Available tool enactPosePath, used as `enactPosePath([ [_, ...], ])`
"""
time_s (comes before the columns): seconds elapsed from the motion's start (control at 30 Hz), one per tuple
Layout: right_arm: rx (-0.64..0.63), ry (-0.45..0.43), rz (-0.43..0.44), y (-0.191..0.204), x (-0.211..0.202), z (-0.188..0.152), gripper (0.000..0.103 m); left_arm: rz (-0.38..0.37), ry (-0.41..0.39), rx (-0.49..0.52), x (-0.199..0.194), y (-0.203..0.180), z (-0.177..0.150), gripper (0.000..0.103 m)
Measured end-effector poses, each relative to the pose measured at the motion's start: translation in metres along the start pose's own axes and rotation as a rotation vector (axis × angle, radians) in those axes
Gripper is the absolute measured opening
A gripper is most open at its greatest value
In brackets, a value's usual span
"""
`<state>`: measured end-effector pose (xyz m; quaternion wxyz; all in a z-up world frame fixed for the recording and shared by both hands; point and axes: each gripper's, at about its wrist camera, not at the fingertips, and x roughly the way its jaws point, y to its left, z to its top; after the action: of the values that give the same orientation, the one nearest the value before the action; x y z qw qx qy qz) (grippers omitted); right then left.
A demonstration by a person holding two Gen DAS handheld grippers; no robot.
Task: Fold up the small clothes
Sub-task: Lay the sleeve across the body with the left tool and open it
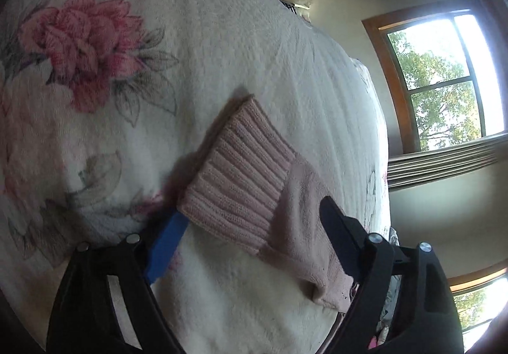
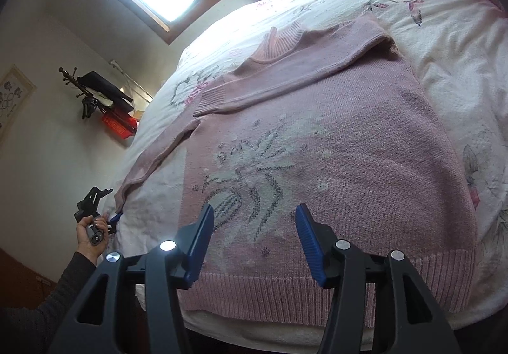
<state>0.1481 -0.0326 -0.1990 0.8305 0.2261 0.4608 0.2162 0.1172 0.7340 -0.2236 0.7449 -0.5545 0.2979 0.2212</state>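
Two grippers open; pink sweater (image 2: 317,138) unlabelled.

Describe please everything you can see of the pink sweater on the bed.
The pink sweater is a knitted garment with a ribbed hem, ribbed cuffs and a ribbed collar, and a pale grey-and-white figure on its front. It lies flat, front up, on the floral blanket. One sleeve is already folded across the chest; the other sleeve reaches toward the bed's edge. There its ribbed cuff lies between the open jaws of the left gripper. The right gripper hangs open over the hem.
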Motion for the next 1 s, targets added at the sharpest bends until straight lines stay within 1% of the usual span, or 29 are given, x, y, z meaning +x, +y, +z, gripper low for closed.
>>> enactPosePath([
  [0.03,0.0,0.002,-0.003,-0.001,0.001,0.0,0.055,0.019,0.001,0.009,0.001,-0.001,0.004,0.06],
  [0.07,0.0,0.003,-0.006,-0.001,0.001,0.0,0.055,0.023,0.004,0.008,0.001,-0.001,0.005,0.042],
  [0.1,0.0,0.005,-0.009,-0.002,0.001,0.0,0.055,0.018,0.012,0.001,0.001,0.0,0.01,0.031],
  [0.13,0.001,0.006,-0.01,-0.003,0.001,0.001,0.055,0.01,0.019,-0.007,0.001,0.0,0.012,0.014],
  [0.2,-0.001,0.007,-0.013,-0.004,0.001,0.002,0.055,-0.012,0.009,-0.001,-0.003,-0.006,0.018,0.014],
  [0.27,-0.005,0.011,-0.011,-0.003,0.003,0.006,0.055,-0.045,-0.001,0.046,-0.009,-0.028,0.022,0.012],
  [0.3,-0.005,0.014,-0.009,-0.003,0.005,0.01,0.055,-0.067,-0.007,0.08,-0.013,-0.045,0.021,0.012],
  [0.37,-0.006,0.014,-0.004,-0.003,0.007,0.018,0.055,-0.112,-0.02,0.158,-0.019,-0.086,0.016,0.012],
  [0.43,-0.003,0.013,0.005,-0.003,0.01,0.027,0.055,-0.168,-0.027,0.245,-0.023,-0.135,0.007,0.012],
  [0.53,0.009,0.004,0.026,-0.005,0.013,0.04,0.055,-0.241,-0.02,0.387,-0.019,-0.213,-0.018,0.012],
  [0.63,0.024,-0.002,0.039,-0.007,0.013,0.049,0.055,-0.309,0.014,0.523,-0.004,-0.286,-0.06,0.011],
  [0.77,0.033,-0.003,0.034,-0.016,0.012,0.056,0.055,-0.376,0.09,0.685,0.023,-0.358,-0.134,0.011],
  [0.87,0.038,-0.004,0.02,-0.025,0.01,0.059,0.055,-0.398,0.173,0.787,0.054,-0.394,-0.195,0.011],
  [0.93,0.044,-0.005,0.007,-0.033,0.01,0.061,0.055,-0.389,0.226,0.847,0.08,-0.407,-0.233,0.011],
  [1.0,0.058,-0.013,-0.005,-0.04,0.01,0.064,0.055,-0.377,0.282,0.901,0.107,-0.41,-0.258,0.011],
])
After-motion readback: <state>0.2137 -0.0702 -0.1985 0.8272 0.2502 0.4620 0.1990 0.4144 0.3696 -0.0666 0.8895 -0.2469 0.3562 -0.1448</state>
